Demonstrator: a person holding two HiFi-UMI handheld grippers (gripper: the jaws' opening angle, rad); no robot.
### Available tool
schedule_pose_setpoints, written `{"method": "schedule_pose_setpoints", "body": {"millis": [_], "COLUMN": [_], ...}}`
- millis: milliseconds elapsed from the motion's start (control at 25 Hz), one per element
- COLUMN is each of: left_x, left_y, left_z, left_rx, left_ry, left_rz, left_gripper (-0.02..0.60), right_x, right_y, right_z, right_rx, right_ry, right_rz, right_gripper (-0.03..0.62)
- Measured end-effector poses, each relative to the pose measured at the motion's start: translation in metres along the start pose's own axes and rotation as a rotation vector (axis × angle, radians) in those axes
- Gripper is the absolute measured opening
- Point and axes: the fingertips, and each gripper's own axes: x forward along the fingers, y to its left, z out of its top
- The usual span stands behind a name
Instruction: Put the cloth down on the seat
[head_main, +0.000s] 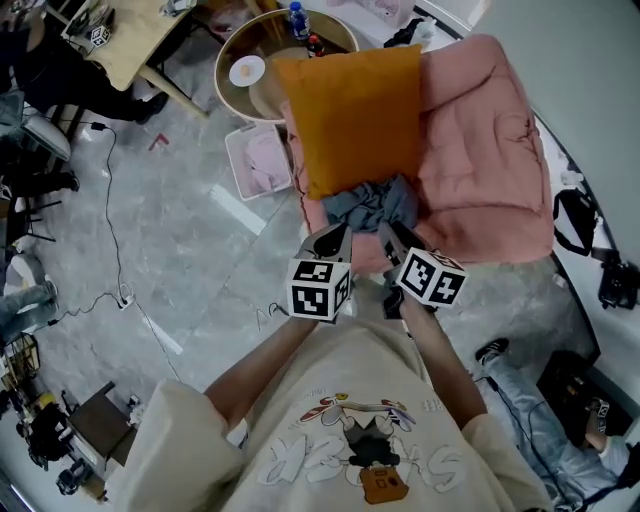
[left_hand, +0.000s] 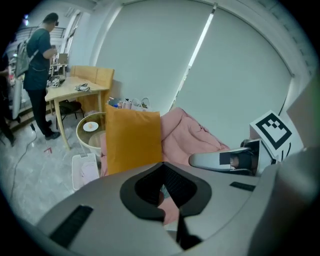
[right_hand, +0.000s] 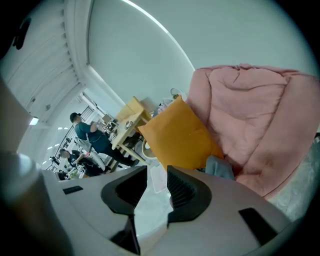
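A crumpled blue-grey cloth (head_main: 372, 204) lies on the seat of the pink padded armchair (head_main: 480, 150), just below an orange cushion (head_main: 352, 110) that leans on its back. Both grippers hover side by side just in front of the seat edge, apart from the cloth. My left gripper (head_main: 333, 238) has its jaws together with nothing in them (left_hand: 162, 166). My right gripper (head_main: 393, 238) shows a narrow empty gap between its jaws (right_hand: 157, 171). In the right gripper view a corner of the cloth (right_hand: 220, 168) peeks out beside the cushion (right_hand: 181, 135).
A white plastic bin (head_main: 258, 160) stands on the floor left of the chair, with a round side table (head_main: 240, 45) holding a plate and a bottle behind it. Farther left are a wooden table (head_main: 140, 40) and floor cables. A black bag (head_main: 576, 222) and someone's legs (head_main: 540, 420) are at the right.
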Motion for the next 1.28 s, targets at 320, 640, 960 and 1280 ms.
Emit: {"method": "schedule_pose_setpoints", "body": {"millis": [320,640,960,1280], "left_x": [-0.042,-0.079,-0.112,-0.136], "left_y": [-0.041,-0.071,-0.114,-0.127], "left_z": [0.008,0.035,0.055,0.056], "left_rx": [-0.021,0.033,0.101,0.024], "left_ry": [-0.067,-0.170,-0.284,-0.304], "left_rz": [-0.035,0.000,0.006,-0.014], "left_gripper": [0.003,0.003,0.003,0.003], "right_x": [-0.050,-0.100,-0.148,-0.174], "right_y": [0.023,0.038,0.049,0.076], "right_z": [-0.003,0.011,0.016,0.036], "right_rx": [-0.021,-0.129,-0.276,-0.291], "right_ry": [-0.065,-0.121,-0.199,-0.237], "right_rz": [0.050,0.062,0.088,0.145], "right_gripper": [0.129,0.120,0.110,0.095]}}
